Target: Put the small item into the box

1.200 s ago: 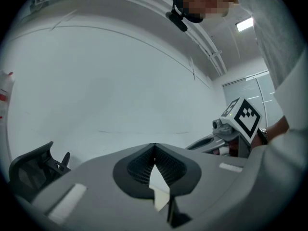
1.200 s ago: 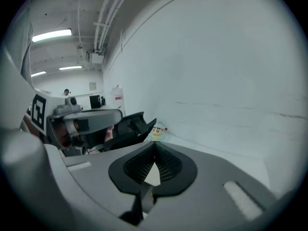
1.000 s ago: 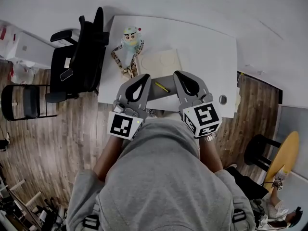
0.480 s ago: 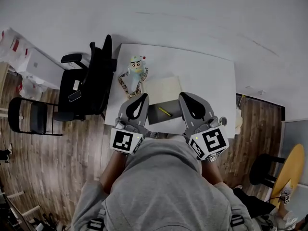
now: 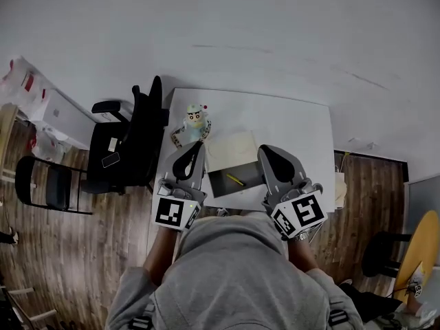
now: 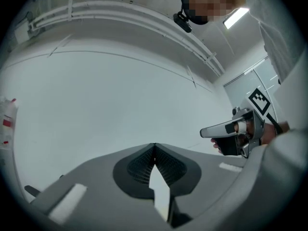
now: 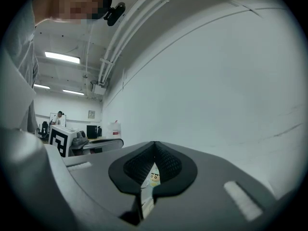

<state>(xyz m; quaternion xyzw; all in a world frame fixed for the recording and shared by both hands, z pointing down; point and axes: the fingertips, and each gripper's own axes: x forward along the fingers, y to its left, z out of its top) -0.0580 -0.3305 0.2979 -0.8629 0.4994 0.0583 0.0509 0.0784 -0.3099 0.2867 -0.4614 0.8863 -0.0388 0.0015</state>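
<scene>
**Although nothing is gripped, the job looks nearly finished**

The white counter (image 5: 295, 126) carries an open box (image 5: 221, 183), its pale lid folded back. Above it hang the left gripper (image 5: 194, 147) and right gripper (image 5: 265, 151), fingers closed and empty. A cartoon doll (image 5: 196, 119) stands beside the lid. The small yellow item (image 5: 235, 179) seems to lie inside the box; little appears left.

The slim stick-like item (image 5: 235, 179) is yellow, the shallow open box (image 5: 220, 184) dark grey, the rectangular table (image 5: 295, 119) white. The plastic left gripper (image 5: 194, 147) and right gripper (image 5: 267, 151) are grey, their cubes patterned with black-and-white squares. The plank floor (image 5: 89, 253) is brown wood-grain.
</scene>
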